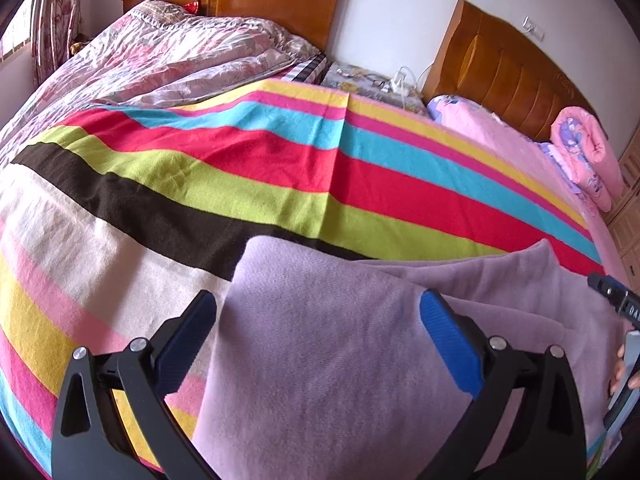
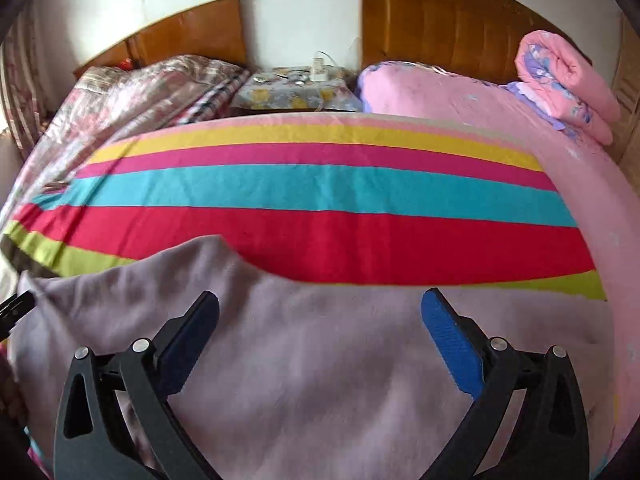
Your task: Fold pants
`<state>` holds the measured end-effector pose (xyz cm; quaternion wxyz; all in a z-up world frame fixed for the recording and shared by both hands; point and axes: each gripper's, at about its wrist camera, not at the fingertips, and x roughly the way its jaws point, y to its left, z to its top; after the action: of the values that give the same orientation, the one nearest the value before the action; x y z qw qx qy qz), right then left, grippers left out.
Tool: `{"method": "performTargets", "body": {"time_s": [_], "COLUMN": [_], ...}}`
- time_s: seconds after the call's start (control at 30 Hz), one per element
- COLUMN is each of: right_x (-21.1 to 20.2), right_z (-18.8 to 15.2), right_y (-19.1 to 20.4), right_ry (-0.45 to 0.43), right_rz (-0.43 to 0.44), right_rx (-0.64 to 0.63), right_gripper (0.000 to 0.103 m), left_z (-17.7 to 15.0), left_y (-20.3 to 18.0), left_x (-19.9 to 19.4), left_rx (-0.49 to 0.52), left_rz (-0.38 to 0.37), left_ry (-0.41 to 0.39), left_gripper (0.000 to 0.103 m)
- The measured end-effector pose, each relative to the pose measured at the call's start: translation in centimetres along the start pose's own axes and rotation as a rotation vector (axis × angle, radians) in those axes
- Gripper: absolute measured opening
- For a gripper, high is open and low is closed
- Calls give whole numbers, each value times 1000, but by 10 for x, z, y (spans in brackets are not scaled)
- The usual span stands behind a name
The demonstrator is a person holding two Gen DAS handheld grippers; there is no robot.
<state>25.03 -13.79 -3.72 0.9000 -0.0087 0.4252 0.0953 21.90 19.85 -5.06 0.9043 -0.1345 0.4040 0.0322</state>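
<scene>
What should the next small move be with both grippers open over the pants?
Probably lower the right gripper onto the pants and pinch an edge: its jaws stand wide with nothing clamped, like the left gripper, and the cloth lies rumpled on the striped blanket.

striped blanket (image 2: 320, 188) spread flat | rolled pink quilt (image 2: 564, 76) by headboard (image 2: 440, 20) | floral duvet (image 1: 168, 52) left

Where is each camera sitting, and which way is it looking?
Left wrist: rides on the left gripper, looking down over the lilac pants toward the headboards; own open fingers and a hand at the right edge show.
Right wrist: rides on the right gripper, facing the same way; own open fingers show.
Shared: pants, striped blanket, rolled pink quilt.
</scene>
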Motion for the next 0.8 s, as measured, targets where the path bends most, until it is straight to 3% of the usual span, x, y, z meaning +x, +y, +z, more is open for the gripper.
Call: {"method": "performTargets", "body": {"time_s": [0.13, 0.23, 0.37, 0.5, 0.57, 0.67, 0.8], "right_x": [-50, -66, -64, -49, -47, -56, -74], "right_z": [-41, -67, -88, -109, -113, -115, -119], "right_y": [32, 56, 97, 117, 106, 88, 71], "right_ry": [-51, -58, -39, 18, 2, 10, -30], "right_rz": [115, 177, 192, 75, 97, 52, 59], "right_rx": [-142, -168, -226, -341, -298, -231, -193], "right_gripper": [98, 99, 99, 98, 98, 99, 99], "left_z": [11, 7, -30, -81, -98, -112, -117], "left_y": [19, 29, 18, -8, -20, -23, -15], "left_x": [-77, -112, -119, -102, -92, -66, -63], "left_rx": [19, 74, 134, 222, 262, 300, 274], "left_rz": [-1, 84, 84, 60, 63, 135, 116], "left_ry": [-191, -231, -169, -85, -59, 3, -4], "left_gripper": [102, 102, 102, 102, 102, 102, 102]}}
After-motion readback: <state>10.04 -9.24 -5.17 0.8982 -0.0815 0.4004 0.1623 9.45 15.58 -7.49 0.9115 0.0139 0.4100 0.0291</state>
